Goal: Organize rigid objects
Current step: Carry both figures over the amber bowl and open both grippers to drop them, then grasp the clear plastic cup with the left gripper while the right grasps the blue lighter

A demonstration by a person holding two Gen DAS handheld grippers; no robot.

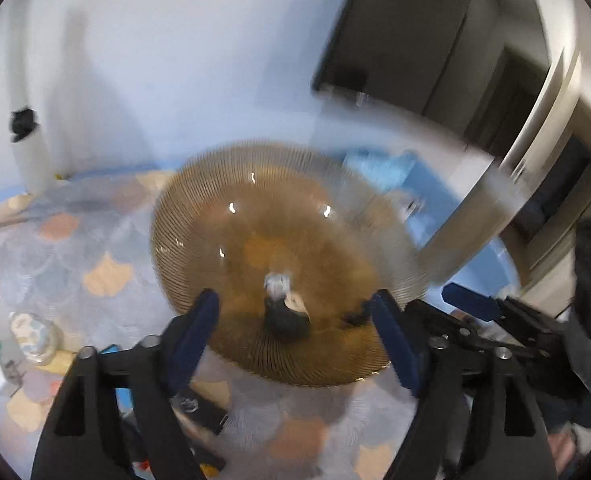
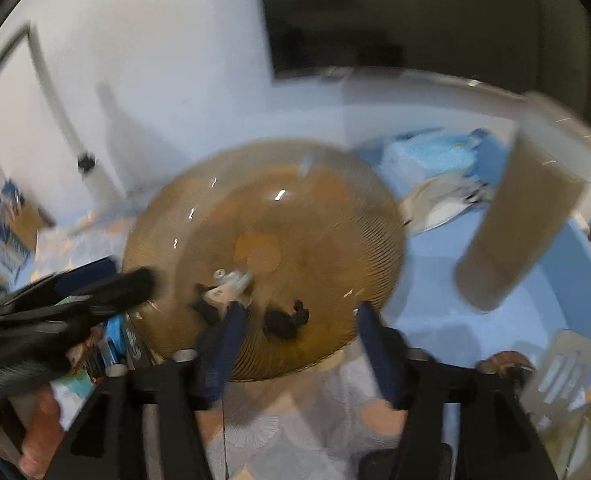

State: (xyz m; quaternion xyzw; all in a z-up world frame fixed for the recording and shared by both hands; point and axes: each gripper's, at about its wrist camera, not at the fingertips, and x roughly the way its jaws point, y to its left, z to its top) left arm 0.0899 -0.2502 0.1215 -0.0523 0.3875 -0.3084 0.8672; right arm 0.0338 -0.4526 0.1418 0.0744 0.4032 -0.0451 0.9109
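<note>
A round amber ribbed glass plate (image 1: 287,240) (image 2: 263,232) lies on the scale-patterned cloth. Two small things rest on it: a black piece with a white end (image 1: 285,314) (image 2: 223,290) and a small black lump (image 2: 285,322). My left gripper (image 1: 295,336) stands open over the plate's near edge, the black-and-white piece lying between its blue pads untouched. My right gripper (image 2: 299,336) is open too, astride the black lump without pressing on it. Each gripper shows in the other's view, the left one (image 2: 127,280) at the plate's left rim and a finger of the right one (image 1: 471,304) at its right rim.
A light blue tub (image 2: 555,320) sits to the right, with a blurred tan flat board (image 2: 523,216) over it and a white dish (image 2: 439,204) behind. A small patterned jar (image 1: 35,336) and loose clutter lie at the left. A white wall stands behind.
</note>
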